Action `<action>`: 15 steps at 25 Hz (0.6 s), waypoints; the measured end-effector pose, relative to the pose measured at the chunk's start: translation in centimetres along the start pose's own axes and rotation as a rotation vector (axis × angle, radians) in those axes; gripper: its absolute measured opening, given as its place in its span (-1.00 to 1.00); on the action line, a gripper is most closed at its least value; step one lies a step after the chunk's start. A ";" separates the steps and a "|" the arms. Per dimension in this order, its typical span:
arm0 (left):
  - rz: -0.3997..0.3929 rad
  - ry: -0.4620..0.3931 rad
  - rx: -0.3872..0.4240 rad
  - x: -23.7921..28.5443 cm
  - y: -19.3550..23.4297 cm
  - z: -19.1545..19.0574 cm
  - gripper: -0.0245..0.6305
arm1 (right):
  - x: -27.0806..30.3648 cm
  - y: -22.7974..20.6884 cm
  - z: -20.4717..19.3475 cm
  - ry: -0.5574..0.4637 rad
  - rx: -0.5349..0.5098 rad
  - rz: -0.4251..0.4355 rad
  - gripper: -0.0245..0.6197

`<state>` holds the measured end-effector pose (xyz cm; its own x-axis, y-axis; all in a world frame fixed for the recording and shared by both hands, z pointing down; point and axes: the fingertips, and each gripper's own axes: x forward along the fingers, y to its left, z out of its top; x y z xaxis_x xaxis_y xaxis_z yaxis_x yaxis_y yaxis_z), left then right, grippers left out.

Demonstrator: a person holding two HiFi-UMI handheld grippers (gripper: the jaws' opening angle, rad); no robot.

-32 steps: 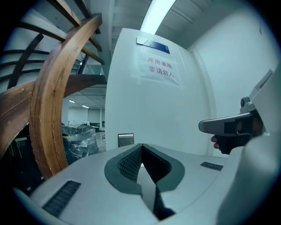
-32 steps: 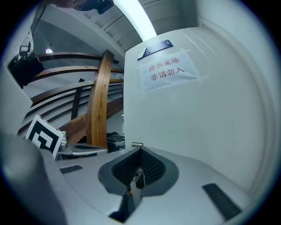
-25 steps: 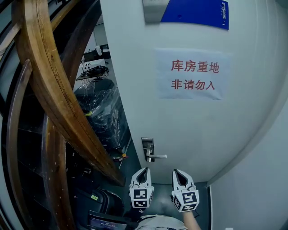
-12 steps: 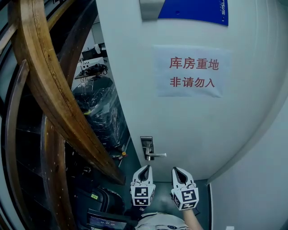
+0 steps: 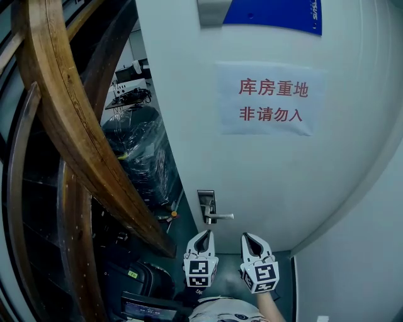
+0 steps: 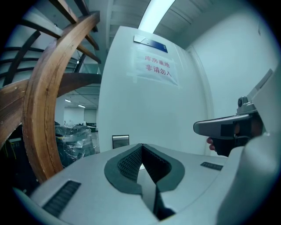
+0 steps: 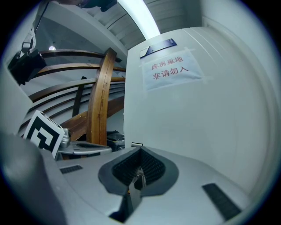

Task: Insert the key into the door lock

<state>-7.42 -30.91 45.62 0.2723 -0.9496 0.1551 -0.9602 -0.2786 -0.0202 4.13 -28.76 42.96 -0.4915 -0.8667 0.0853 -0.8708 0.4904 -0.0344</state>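
The white door [image 5: 277, 170] carries a steel lock plate [image 5: 207, 206] with a lever handle [image 5: 220, 217] near its left edge. Both grippers hover side by side just below the handle, pointing at the door. My left gripper [image 5: 203, 235] is shut with nothing between its pads. In the left gripper view the lock plate [image 6: 120, 141] stands just left of its tips [image 6: 141, 146]. My right gripper [image 5: 247, 238] is shut on a small metal key [image 7: 139, 174], which sits deep between the dark ribbed pads and is mostly hidden.
A paper sign with red characters [image 5: 267, 100] and a blue plate [image 5: 272, 14] are on the door. Curved wooden stair beams [image 5: 75, 138] rise at the left. A plastic-wrapped bundle [image 5: 140, 157] and dark cases [image 5: 135, 280] lie beyond the door's edge.
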 end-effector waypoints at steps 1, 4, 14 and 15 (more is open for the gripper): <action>0.000 0.001 0.005 0.0 0.0 0.0 -0.91 | 0.0 0.0 -0.1 0.002 0.004 0.002 -0.90; 0.002 0.004 0.018 0.0 0.0 -0.2 -0.91 | 0.1 0.2 -0.2 0.006 -0.003 0.007 -0.90; -0.006 0.019 0.006 0.0 -0.2 -0.7 -0.91 | 0.0 0.0 -0.5 0.011 -0.008 -0.004 -0.90; -0.006 0.020 0.004 0.0 -0.2 -0.8 -0.91 | 0.0 0.0 -0.6 0.011 -0.007 -0.004 -0.90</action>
<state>-7.27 -30.79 46.40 0.2765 -0.9449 0.1750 -0.9583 -0.2847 -0.0231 4.10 -28.72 43.53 -0.4882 -0.8674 0.0964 -0.8724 0.4880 -0.0267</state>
